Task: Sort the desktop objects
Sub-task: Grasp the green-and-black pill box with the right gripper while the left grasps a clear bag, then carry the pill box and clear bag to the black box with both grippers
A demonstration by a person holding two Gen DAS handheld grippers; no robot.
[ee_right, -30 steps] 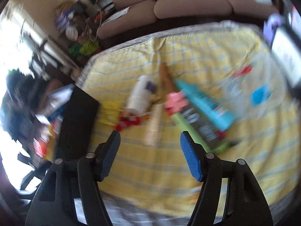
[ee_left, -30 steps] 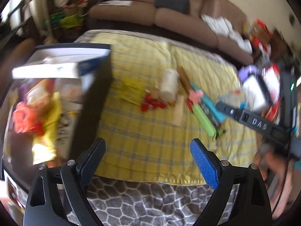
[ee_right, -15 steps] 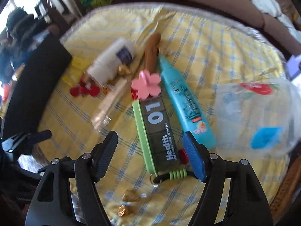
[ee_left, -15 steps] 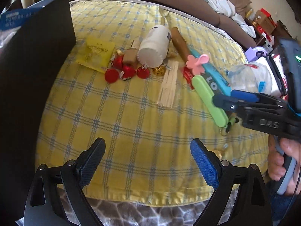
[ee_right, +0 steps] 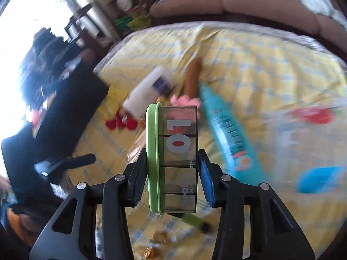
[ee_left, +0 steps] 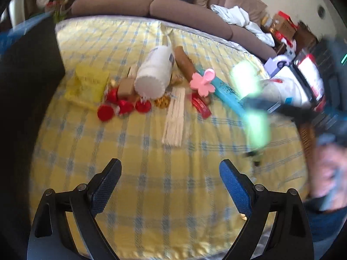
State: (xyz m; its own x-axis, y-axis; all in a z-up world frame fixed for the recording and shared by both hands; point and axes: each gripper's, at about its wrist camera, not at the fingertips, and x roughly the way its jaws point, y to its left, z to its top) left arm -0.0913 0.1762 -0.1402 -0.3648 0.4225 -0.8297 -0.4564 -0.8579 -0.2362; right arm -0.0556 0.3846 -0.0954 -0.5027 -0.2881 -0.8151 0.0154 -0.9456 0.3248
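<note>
Closing on a green-edged pill case (ee_right: 173, 151), right tool (ee_right: 173, 173), its blue pads against both long sides (case printed "01", lifted clear of the yellow checked cloth (ee_right: 271, 65)). Just beyond the case's far end, a pink flower clip (ee_right: 184, 100), a teal tube (ee_right: 227, 134) to its right, a white bottle (ee_right: 147, 95) to its left. Wide apart and holding nothing, left tool (ee_left: 170, 186), low over bare cloth; well ahead of it, white sticks (ee_left: 174, 119) and red sweets (ee_left: 121, 108).

Four red candies (ee_left: 105, 112), one bottle (ee_left: 154, 73)
</note>
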